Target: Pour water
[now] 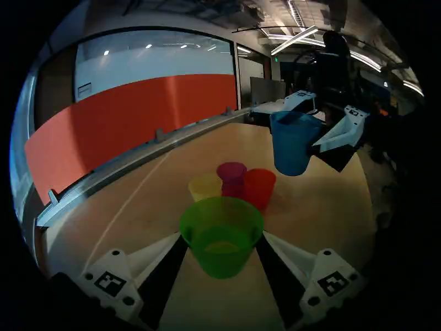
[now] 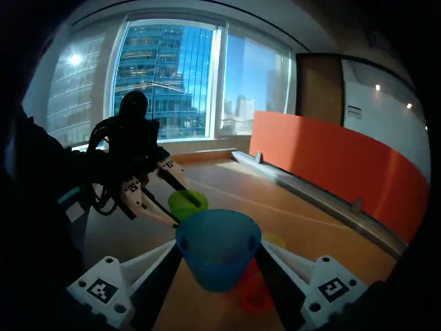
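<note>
Left gripper [image 1: 222, 245] clamps the green cup [image 1: 221, 229], right gripper [image 2: 218, 249] the blue cup [image 2: 218, 237], both upright. In the left gripper view, blue hangs at one o'clock. Pouring seems unstarted: next, meet rims, then tilt slowly.

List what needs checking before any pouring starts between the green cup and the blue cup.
1. Left gripper jaws clamp the green cup: ok.
2. Right gripper jaws clamp the blue cup: ok.
3. Liquid in the green cup: ok, a pool shows at its bottom.
4. Blue cup upright and seemingly empty: ok.
5. Rims brought together: not ok, the two held cups hang well apart.
6. Yellow cup, purple cup and red cup clear of the pour path: cannot tell.
</note>
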Tool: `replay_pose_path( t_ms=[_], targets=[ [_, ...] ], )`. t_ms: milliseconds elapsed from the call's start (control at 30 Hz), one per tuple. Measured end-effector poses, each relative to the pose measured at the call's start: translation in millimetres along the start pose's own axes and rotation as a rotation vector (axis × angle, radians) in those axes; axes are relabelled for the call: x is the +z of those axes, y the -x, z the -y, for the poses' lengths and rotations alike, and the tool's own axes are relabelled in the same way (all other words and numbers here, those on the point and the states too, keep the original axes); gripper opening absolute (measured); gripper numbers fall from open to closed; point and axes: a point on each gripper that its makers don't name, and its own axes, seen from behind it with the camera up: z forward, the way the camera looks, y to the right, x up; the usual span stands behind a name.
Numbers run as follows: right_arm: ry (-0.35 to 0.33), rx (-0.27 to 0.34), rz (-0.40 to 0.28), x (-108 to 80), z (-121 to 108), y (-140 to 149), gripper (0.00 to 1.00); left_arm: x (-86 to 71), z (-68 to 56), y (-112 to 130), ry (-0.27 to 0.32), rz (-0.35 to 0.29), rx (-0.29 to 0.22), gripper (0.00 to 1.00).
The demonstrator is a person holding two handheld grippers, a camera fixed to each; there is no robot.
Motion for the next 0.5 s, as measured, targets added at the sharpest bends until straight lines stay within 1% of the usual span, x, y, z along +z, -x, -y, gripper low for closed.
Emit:
replay_pose_path(
  t_ms=[100, 300, 500],
  targets=[
    [-0.013, 0.004, 0.019, 2.5, 3, 8, 0.90, 1.4, -2.9, 7, 0.010, 0.026, 0.015, 0.84],
    [-0.030, 0.008, 0.060, 9.1, 7, 26, 0.90, 7.5, -3.7, 22, 0.019, 0.077, 0.038, 0.85],
    [-0.055, 0.016, 0.097, 17.2, 15, 46, 0.90, 15.0, -1.8, 34, 0.023, 0.113, 0.037, 0.85]
  ],
)
